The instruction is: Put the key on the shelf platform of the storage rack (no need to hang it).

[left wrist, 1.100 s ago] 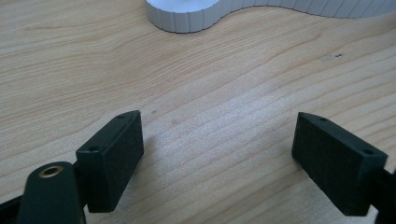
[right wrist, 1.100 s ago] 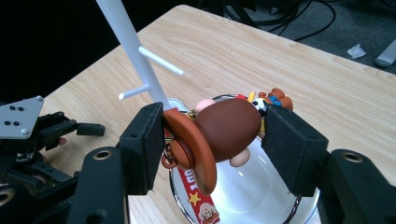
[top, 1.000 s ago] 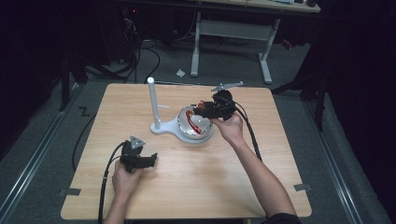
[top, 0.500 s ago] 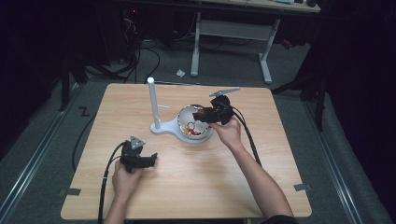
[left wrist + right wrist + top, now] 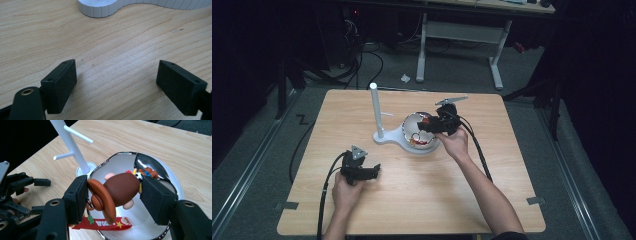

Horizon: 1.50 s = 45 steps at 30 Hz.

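- The right tool (image 5: 113, 195) is clenched on a brown toy figure (image 5: 117, 191): one black pad presses its wide hat brim, the other its far end, and it hangs above the bowl (image 5: 172, 186).
- The right gripper view brings out the toy's detail: a smooth, rounded brown body, a flat disc-shaped brim with a small metal ring behind it, pale pink stubs, and a red strap (image 5: 105, 223) with printed letters trailing below.
- In the high view the right tool (image 5: 428, 125) sits over the bowl (image 5: 412, 120), and the toy is just a small reddish patch.
- The toy's long axis runs across from pad to pad, hat end towards the pad on the left of the right gripper view, slightly tilted.
- The bowl is shiny, mirror-like metal, rounded, with more small colourful toys (image 5: 146, 173) against its far wall.
- Just beside it stands a white stand (image 5: 375, 107), an upright post with thin side pegs on a flat ribbed base (image 5: 100, 8).
- The left tool (image 5: 116, 82) is released, jaws wide apart over the bare, pale wood-grain tabletop (image 5: 112, 45), near the stand's base.
- In the high view the left tool (image 5: 371, 171) lies low towards the near left of the tabletop (image 5: 512, 190), well apart from the bowl.
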Motion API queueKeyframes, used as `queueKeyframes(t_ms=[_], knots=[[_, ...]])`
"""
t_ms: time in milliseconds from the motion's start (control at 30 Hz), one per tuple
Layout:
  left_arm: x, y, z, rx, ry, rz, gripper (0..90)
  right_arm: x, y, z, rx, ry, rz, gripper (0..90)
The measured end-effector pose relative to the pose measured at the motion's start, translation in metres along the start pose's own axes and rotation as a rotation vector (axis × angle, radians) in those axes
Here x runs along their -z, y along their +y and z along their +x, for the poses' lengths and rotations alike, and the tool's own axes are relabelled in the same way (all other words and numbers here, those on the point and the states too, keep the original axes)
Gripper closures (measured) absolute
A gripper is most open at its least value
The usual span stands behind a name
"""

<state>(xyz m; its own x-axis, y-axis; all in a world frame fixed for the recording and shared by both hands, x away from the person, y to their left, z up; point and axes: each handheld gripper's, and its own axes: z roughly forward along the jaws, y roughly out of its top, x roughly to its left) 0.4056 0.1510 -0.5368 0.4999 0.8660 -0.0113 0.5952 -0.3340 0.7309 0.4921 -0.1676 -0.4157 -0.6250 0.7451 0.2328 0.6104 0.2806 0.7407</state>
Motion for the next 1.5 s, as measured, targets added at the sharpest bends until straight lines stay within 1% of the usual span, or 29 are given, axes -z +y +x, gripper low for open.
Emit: queueKeyframes(t_ms=[67, 233, 333, 467, 533, 800, 833, 900, 1100, 1133, 1200, 1233, 1300, 1367, 1467, 1500], knots=[[0.000, 0.000, 0.000, 0.001, 0.000, -0.001, 17.0, 0.002, -0.001, 0.001, 0.005, 0.000, -0.007, 40.2], [0.000, 0.000, 0.000, 0.000, 0.001, -0.001, 17.0, 0.004, -0.005, 0.003, 0.001, 0.001, 0.001, 40.2], [0.000, 0.000, 0.000, 0.000, 0.000, -0.001, 17.0, 0.003, -0.005, 0.002, -0.001, -0.001, 0.007, 40.2], [0.000, 0.000, 0.000, 0.001, 0.001, -0.001, 17.0, 0.000, -0.005, 0.001, -0.013, 0.005, 0.002, 40.2], [0.000, 0.000, 0.000, 0.000, 0.001, -0.001, 17.0, -0.001, -0.005, 0.003, -0.007, 0.001, 0.001, 40.2], [0.000, 0.000, 0.000, 0.000, 0.000, -0.001, 17.1, -0.001, -0.010, 0.006, -0.004, 0.004, 0.015, 40.2], [0.000, 0.000, 0.000, -0.001, 0.000, 0.000, 17.1, -0.003, -0.011, 0.006, -0.006, 0.003, 0.027, 40.2], [0.000, 0.000, 0.000, -0.001, 0.000, 0.000, 17.1, -0.005, -0.012, 0.006, 0.000, -0.001, 0.031, 40.2], [0.000, 0.000, 0.000, 0.000, 0.000, -0.001, 17.1, -0.013, -0.011, -0.001, -0.028, -0.016, 0.035, 40.2], [0.000, 0.000, 0.000, 0.000, 0.000, -0.001, 17.1, -0.016, -0.012, -0.004, -0.041, -0.026, 0.041, 40.2], [0.000, 0.000, 0.000, 0.000, 0.000, -0.001, 17.1, -0.018, -0.012, -0.006, -0.044, -0.031, 0.047, 40.2], [0.000, 0.000, 0.000, 0.000, 0.000, -0.001, 17.1, -0.020, -0.013, -0.010, -0.048, -0.040, 0.050, 40.2], [0.000, 0.000, 0.000, -0.002, -0.001, 0.000, 17.1, -0.022, -0.013, -0.013, -0.056, -0.048, 0.051, 40.2], [0.000, 0.000, 0.000, -0.002, 0.000, 0.000, 17.1, -0.024, -0.013, -0.014, -0.056, -0.046, 0.046, 40.2], [0.000, 0.000, 0.000, -0.002, -0.001, 0.000, 17.1, -0.028, -0.011, -0.012, -0.035, -0.073, 0.052, 40.1], [0.000, 0.000, 0.000, -0.003, 0.000, 0.001, 17.1, -0.029, -0.010, -0.012, -0.036, -0.076, 0.057, 40.1]])
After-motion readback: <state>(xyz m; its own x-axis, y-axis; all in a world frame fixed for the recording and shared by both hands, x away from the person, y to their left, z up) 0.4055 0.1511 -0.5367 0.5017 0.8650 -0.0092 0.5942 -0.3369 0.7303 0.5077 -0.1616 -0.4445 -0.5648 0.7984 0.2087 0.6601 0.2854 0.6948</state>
